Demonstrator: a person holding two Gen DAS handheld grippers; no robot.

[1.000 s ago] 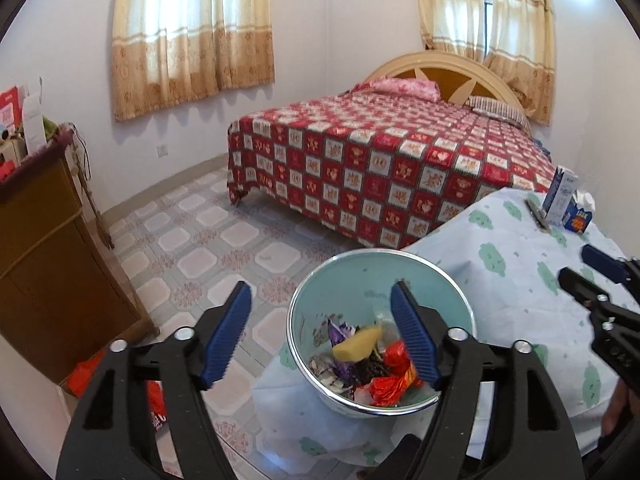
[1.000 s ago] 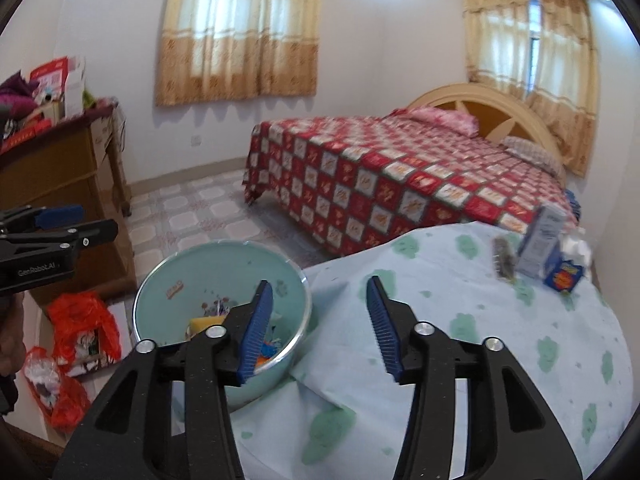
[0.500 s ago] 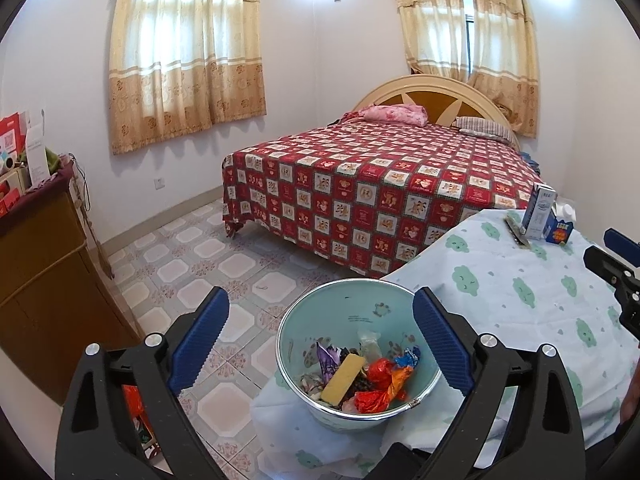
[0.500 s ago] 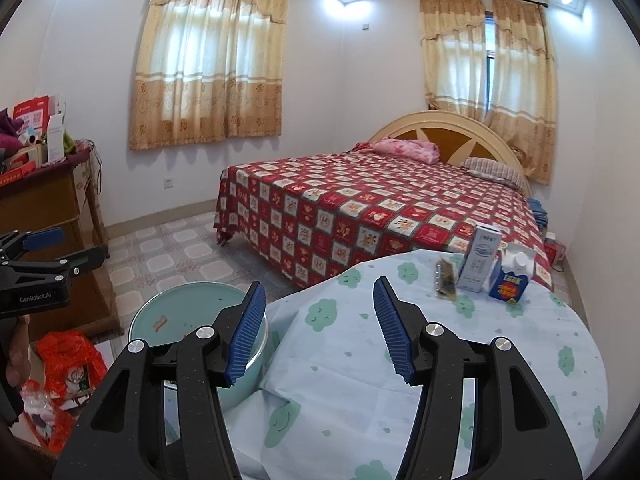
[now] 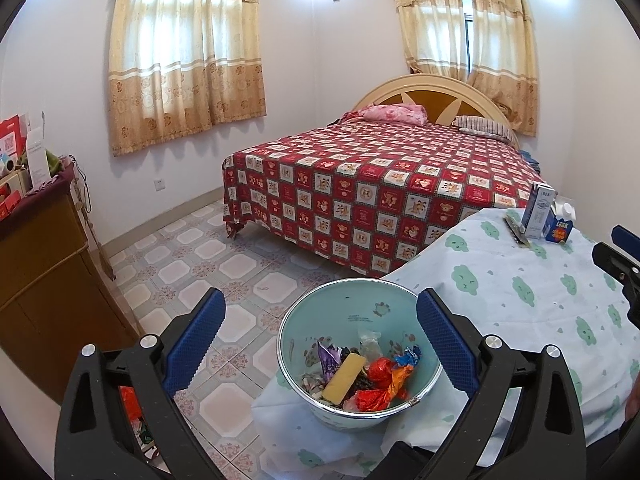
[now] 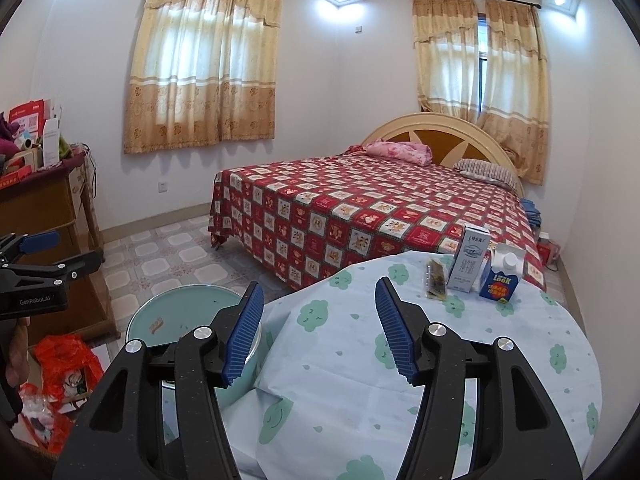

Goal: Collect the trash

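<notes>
Clearly, what matters here is which way the leftover trash lies from each pair of fingers. The left gripper [image 5: 318,334] hangs above the pale green round enamel basin [image 5: 394,306], fingers spread wide and holding nothing; the basin sits at the near edge of the bench, which is draped in a white cloth with green cloud prints [image 6: 460,344], and it already holds crumpled red, orange and purple wrappers and a yellow bar-shaped piece [image 5: 344,378]. The right gripper [image 6: 318,328] is also wide open and empty, pointing over the cloth towards the far edge of the bench. There, ahead and to the right of its fingers, stand three things close together: a dark flat snack wrapper [image 6: 435,280] lying with its long axis running away from the camera, a tall white carton [image 6: 469,258] upright just beside it, and a small blue carton with a white cap [image 6: 502,282] touching or nearly touching the tall one. My judgement is that the right gripper is the nearer of the two, since from the left wrist view that cluster sits well apart, far off on the right. The flat wrapper looks the likeliest trash; taking it would probably mean closing across its narrow width.
</notes>
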